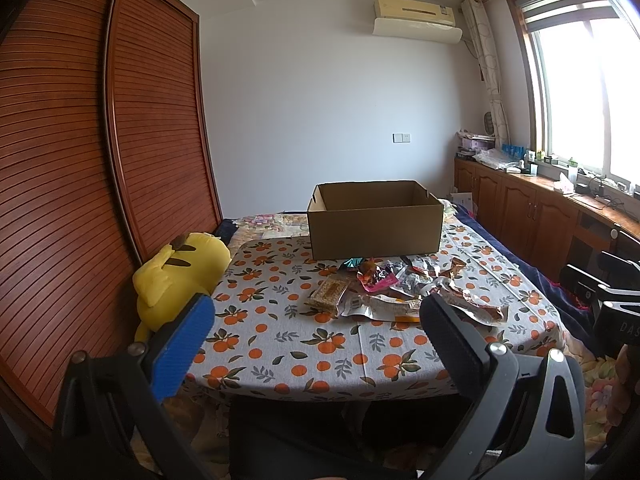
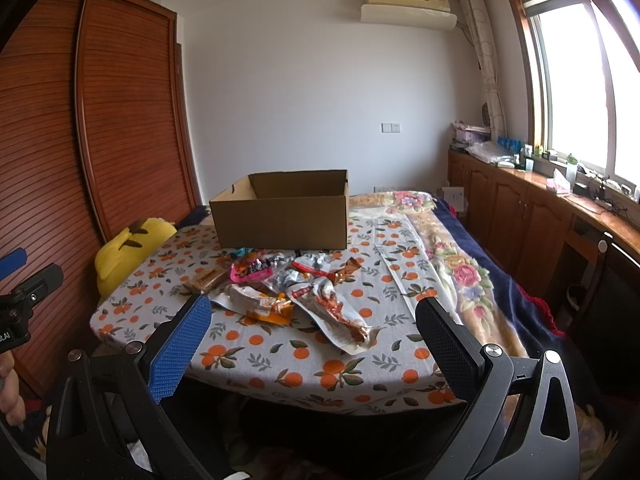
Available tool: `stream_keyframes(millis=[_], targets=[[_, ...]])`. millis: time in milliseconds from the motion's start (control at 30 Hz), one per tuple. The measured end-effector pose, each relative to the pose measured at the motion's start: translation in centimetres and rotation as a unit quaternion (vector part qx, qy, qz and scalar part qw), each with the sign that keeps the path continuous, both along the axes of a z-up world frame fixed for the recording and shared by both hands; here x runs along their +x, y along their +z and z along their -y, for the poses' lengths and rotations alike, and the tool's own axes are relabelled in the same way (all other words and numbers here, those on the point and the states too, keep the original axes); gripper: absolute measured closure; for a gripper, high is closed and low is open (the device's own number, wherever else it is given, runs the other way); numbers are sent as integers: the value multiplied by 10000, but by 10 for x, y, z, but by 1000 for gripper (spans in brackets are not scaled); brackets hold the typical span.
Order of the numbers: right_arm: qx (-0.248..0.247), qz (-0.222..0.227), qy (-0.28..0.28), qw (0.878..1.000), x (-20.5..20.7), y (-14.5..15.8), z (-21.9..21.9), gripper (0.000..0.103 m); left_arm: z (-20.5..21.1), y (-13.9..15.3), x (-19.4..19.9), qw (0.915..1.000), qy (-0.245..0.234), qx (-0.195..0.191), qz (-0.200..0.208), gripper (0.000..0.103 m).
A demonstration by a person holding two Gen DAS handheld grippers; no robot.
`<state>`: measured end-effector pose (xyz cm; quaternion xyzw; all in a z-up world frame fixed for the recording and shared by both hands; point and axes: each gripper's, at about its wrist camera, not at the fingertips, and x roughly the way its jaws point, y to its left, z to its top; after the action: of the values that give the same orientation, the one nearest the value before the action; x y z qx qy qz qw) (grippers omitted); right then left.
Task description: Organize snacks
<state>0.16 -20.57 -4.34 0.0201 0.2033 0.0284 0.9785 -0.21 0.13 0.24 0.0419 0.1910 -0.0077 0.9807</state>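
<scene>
A yellow plush toy (image 1: 180, 276) lies left of the cardboard box (image 1: 376, 226), against the slatted wooden wardrobe (image 1: 80, 160). The left gripper (image 1: 316, 320) hangs low in front of the box, its fingers (image 1: 188, 344) spread wide with nothing between them, short of the near edge of the counter (image 1: 280, 344), which is covered in an orange-print cloth. The box stands open and upright at the far side of the counter. Just in front of the box lies the pile of snack packets (image 1: 404, 288), loose and overlapping, with a brown bar-shaped packet (image 1: 328, 292) at the pile's left edge. The right gripper (image 2: 314, 326) is likewise released, holding nothing, in front of and right of the box; a long clear packet with red contents (image 2: 340, 316) lies between it and the box. Right of the box, wooden cabinets (image 1: 532, 216) run under a bright window (image 1: 580, 92).
</scene>
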Motion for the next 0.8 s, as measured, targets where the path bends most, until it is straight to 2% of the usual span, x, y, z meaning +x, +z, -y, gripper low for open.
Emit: stream_keyframes(millis=[500,800], targets=[[42,-178,0,9998,6,-16,6,0,5,-17,6,9997,-119,-24,-228,0],[-28,-393,155,9991,43,-38,28,0,21,-46,53,9962,-437,-143,-742,0]])
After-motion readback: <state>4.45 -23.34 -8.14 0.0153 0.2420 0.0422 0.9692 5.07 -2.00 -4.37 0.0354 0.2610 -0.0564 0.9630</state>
